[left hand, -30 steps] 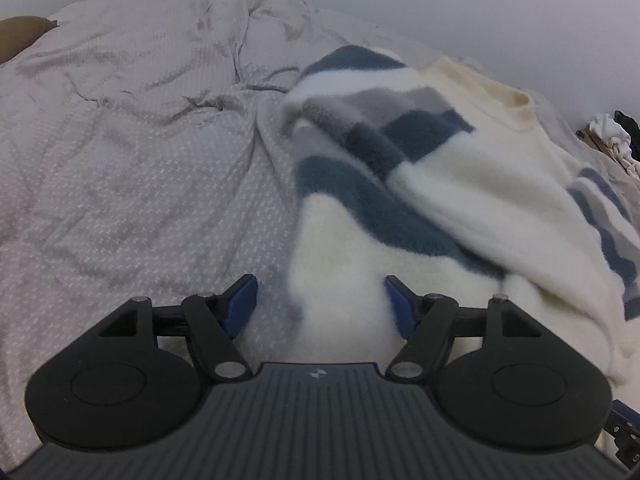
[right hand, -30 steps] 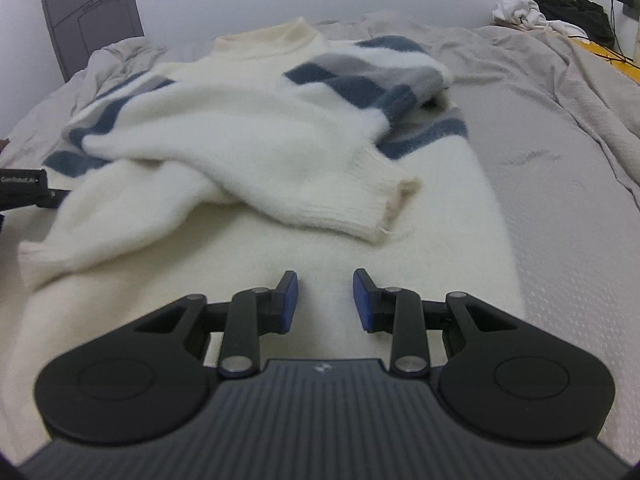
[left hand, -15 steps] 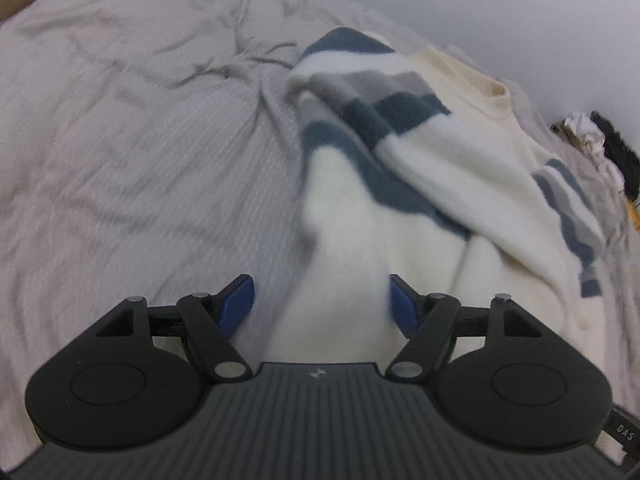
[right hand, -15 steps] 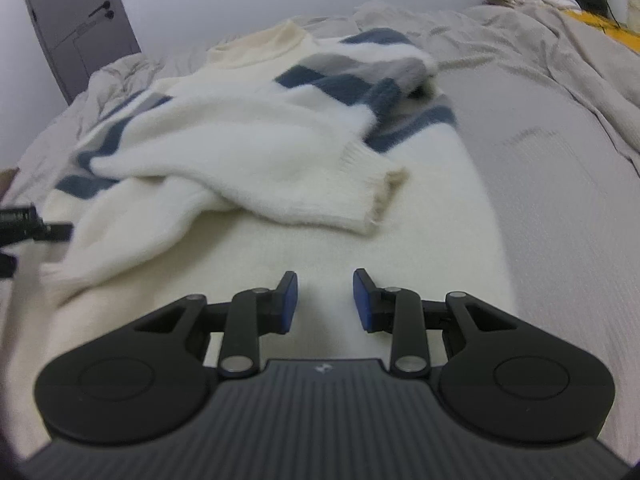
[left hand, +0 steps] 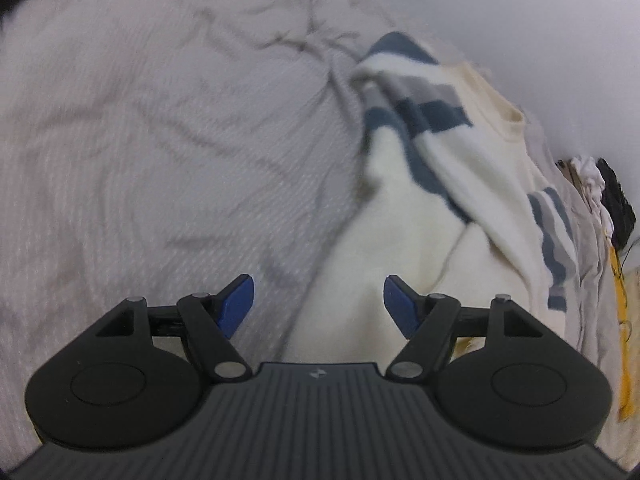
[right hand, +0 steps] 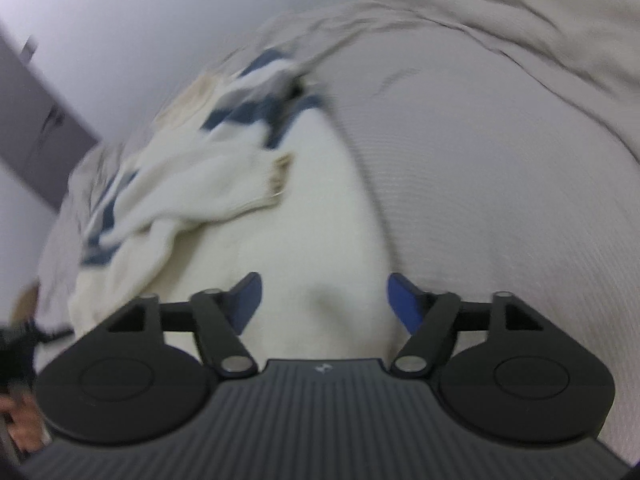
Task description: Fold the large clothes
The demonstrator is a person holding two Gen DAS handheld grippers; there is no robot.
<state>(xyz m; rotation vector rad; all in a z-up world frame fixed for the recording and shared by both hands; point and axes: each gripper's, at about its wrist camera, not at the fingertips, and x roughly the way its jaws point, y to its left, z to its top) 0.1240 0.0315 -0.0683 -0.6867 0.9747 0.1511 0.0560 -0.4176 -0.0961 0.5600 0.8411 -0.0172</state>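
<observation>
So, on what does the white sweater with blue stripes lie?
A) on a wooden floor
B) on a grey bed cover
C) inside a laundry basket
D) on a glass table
B: the sweater is spread flat on the wrinkled grey bed cover, which shows around it in both views.

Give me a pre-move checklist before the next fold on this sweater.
1. Left gripper open, nothing pinched: ok.
2. Right gripper open, jaws just opened, nothing pinched: ok.
3. Sweater flat on the bed: not ok, bunched near the collar.
4. Sleeve folded across the body: ok.
5. Hem between the jaws of both grippers: cannot tell, hidden below them.
6. Right view sharp: not ok, blurred.
</observation>
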